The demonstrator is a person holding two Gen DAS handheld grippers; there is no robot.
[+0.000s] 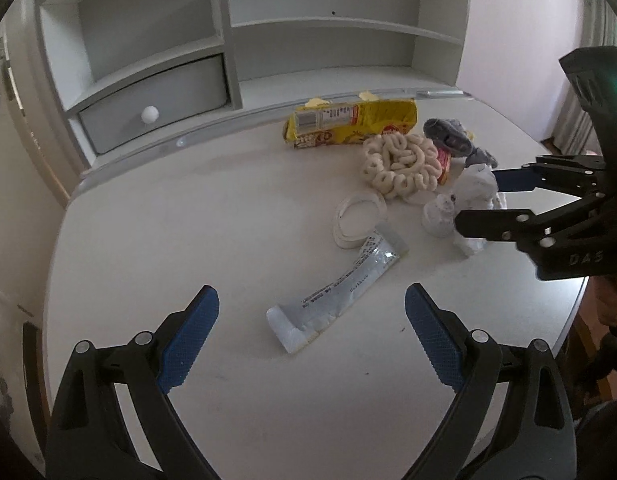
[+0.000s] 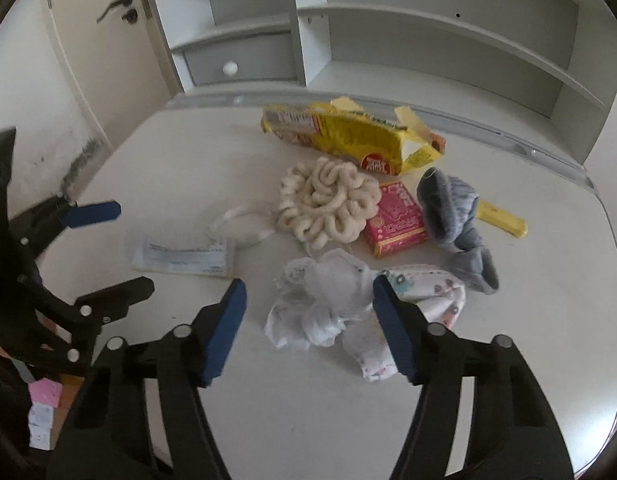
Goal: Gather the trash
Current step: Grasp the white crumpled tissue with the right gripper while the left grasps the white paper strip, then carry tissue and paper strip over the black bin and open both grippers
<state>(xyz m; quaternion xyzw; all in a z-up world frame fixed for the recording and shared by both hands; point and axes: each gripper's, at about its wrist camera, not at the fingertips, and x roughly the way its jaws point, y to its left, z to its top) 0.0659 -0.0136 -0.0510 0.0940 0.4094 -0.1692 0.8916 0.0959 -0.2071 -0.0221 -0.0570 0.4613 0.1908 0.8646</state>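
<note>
A flattened silver-white wrapper (image 1: 335, 289) lies on the white table (image 1: 188, 248) just ahead of my open, empty left gripper (image 1: 311, 312); it also shows in the right wrist view (image 2: 180, 258). My right gripper (image 2: 308, 300) is open, its jaws on either side of a crumpled white plastic bag (image 2: 324, 300), not touching it. In the left wrist view the right gripper (image 1: 478, 200) hovers at that bag (image 1: 474, 192). A torn yellow snack box (image 2: 348, 140), a pink carton (image 2: 396, 220) and a yellow strip (image 2: 504, 220) lie behind.
A cream knotted rope bundle (image 2: 328, 204), a white ribbon loop (image 2: 240, 224), a grey sock (image 2: 452, 216) and patterned white socks (image 2: 432, 292) lie among the trash. A white shelf unit (image 1: 244, 40) with a drawer (image 1: 156, 100) stands along the table's back. A door (image 2: 104, 40) is at left.
</note>
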